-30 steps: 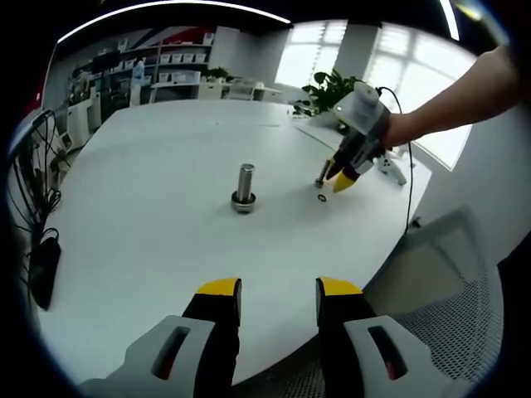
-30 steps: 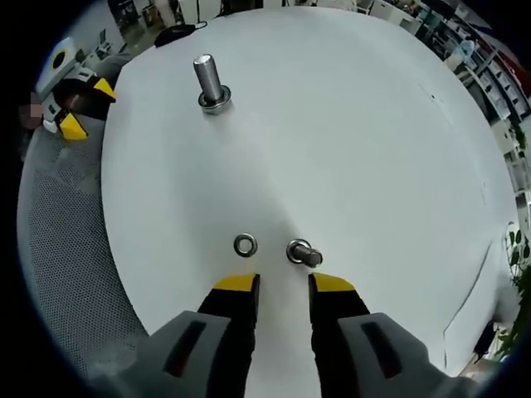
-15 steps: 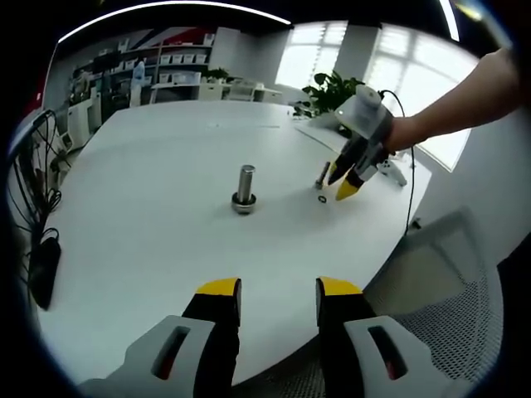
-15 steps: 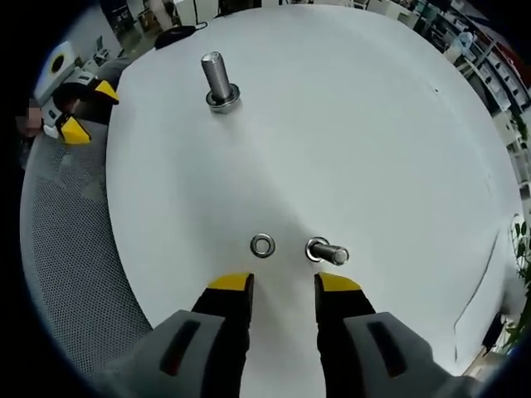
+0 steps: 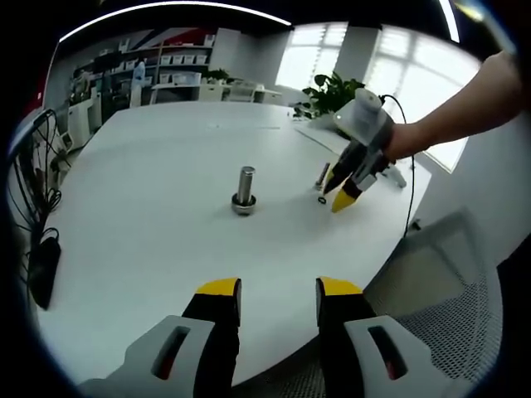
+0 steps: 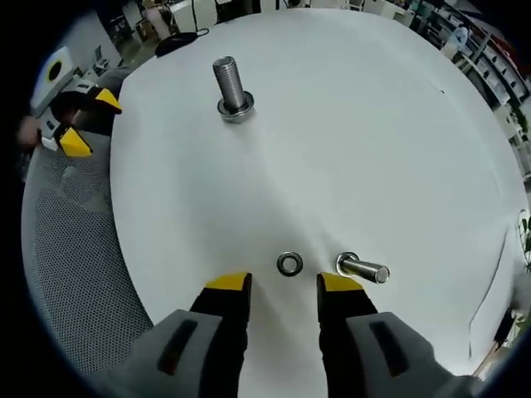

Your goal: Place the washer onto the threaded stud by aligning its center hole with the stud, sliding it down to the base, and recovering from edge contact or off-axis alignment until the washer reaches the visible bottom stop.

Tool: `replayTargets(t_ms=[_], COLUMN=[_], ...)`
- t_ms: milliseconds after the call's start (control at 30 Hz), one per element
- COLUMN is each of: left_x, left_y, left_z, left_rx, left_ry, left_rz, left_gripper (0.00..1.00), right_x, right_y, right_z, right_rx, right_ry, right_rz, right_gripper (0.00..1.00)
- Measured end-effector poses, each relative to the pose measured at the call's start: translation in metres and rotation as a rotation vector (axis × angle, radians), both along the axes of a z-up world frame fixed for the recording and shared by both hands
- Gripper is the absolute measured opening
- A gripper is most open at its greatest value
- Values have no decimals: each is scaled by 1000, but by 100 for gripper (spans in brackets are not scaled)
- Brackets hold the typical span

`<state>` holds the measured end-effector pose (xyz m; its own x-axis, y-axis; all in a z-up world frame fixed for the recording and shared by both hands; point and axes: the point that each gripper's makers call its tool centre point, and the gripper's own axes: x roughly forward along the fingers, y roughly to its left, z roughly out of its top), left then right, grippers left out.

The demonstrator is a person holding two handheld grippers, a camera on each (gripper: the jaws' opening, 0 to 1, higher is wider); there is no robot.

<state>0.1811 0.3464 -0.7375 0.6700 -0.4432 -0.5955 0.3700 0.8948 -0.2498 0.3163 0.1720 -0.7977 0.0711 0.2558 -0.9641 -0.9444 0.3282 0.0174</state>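
A small metal washer [image 6: 289, 264] lies flat on the white table [image 6: 365, 133], just ahead of my right gripper [image 6: 281, 283], whose yellow-tipped jaws stand open and empty over it. Right beside the washer stands a short threaded stud [image 6: 362, 269]. A taller threaded stud [image 6: 231, 88] with a washer at its base stands farther off. In the left gripper view the tall stud [image 5: 245, 190] is mid-table, the loose washer [image 5: 322, 199] lies under the right gripper [image 5: 338, 192], and my left gripper [image 5: 278, 288] hangs open at the table's near edge.
A mesh office chair [image 6: 75, 265] sits beside the table edge. A black cable and adapter [image 5: 43, 257] hang at the left. A plant [image 5: 332, 87], shelves and windows stand beyond the table. A white cable device [image 5: 397, 170] lies near the far right edge.
My right gripper has shifted so the washer now lies centred just ahead of its jaws, and it has dropped a little toward the table. The left gripper has not moved.
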Motion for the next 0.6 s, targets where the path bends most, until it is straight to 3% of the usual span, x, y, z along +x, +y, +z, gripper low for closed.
replayTargets(t_ms=[400,600], left_x=[0,0], left_y=[0,0], left_z=[1,1], left_rx=[-2,-2], left_ry=[-4,-4], left_rz=[1,1], left_gripper=[34,34], right_x=[1,3], right_y=[5,5], right_z=[-1,-1], right_rx=[11,-1], right_ry=[2,-12], right_rz=[-22,-12], right_gripper=[38,34])
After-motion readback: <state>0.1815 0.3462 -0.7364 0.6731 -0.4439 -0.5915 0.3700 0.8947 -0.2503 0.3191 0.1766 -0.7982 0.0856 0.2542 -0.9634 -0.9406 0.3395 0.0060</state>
